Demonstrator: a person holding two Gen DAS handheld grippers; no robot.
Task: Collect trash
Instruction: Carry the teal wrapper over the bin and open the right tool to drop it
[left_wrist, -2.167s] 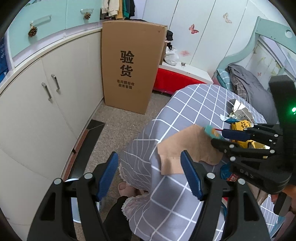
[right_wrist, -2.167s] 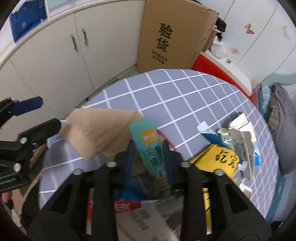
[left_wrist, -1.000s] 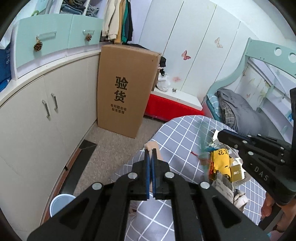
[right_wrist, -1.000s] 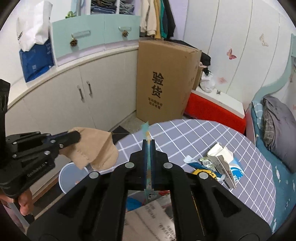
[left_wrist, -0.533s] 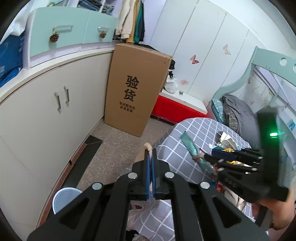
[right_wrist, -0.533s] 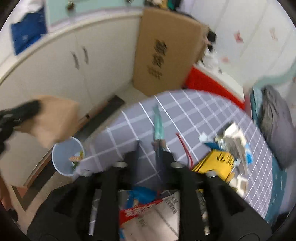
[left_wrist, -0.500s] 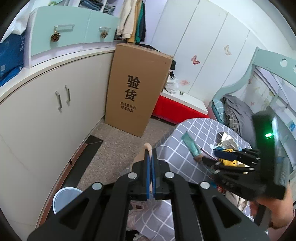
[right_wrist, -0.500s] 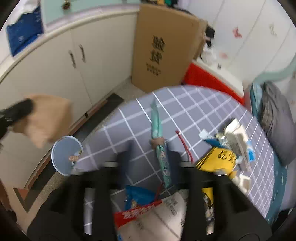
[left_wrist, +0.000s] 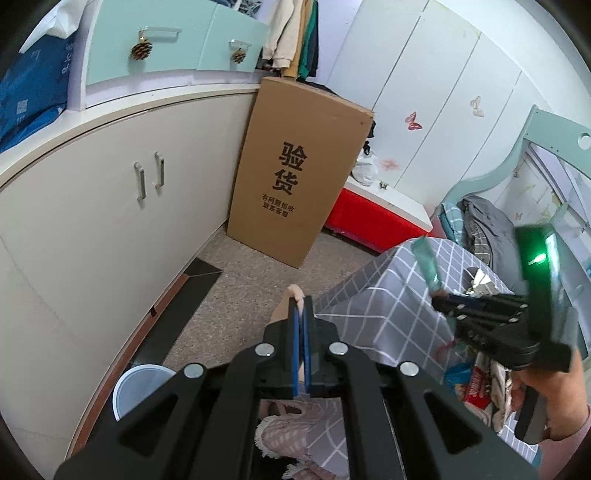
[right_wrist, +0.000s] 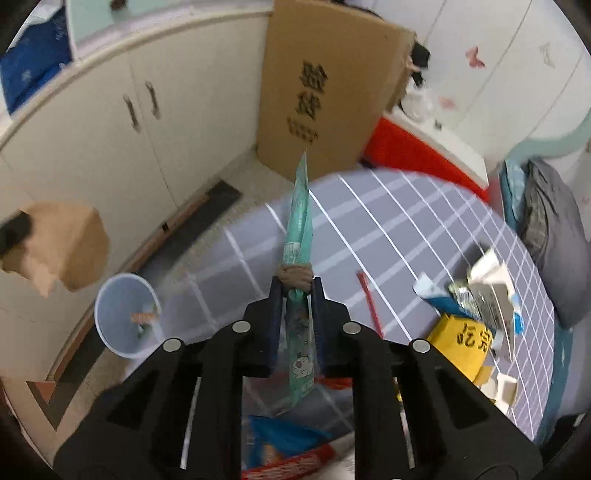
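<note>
The carrying step is judged to be in hand: a torn tan piece of brown paper (right_wrist: 55, 243) is pinched flat between the closed blue pads of the left gripper (left_wrist: 301, 314), and a long teal plastic snack wrapper (right_wrist: 300, 229) is clamped upright in the narrowed right gripper (right_wrist: 295, 291), both raised above the grey checked tablecloth (right_wrist: 424, 229). Next, a lowering over the pale blue round bin (right_wrist: 123, 314) on the floor at near left is called for, then release; more litter is left on the table's right side

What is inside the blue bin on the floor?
The blue bin holds an orange scrap and something greenish beside it; the image is blurred, and its bottom is hidden by the near rim.
</note>
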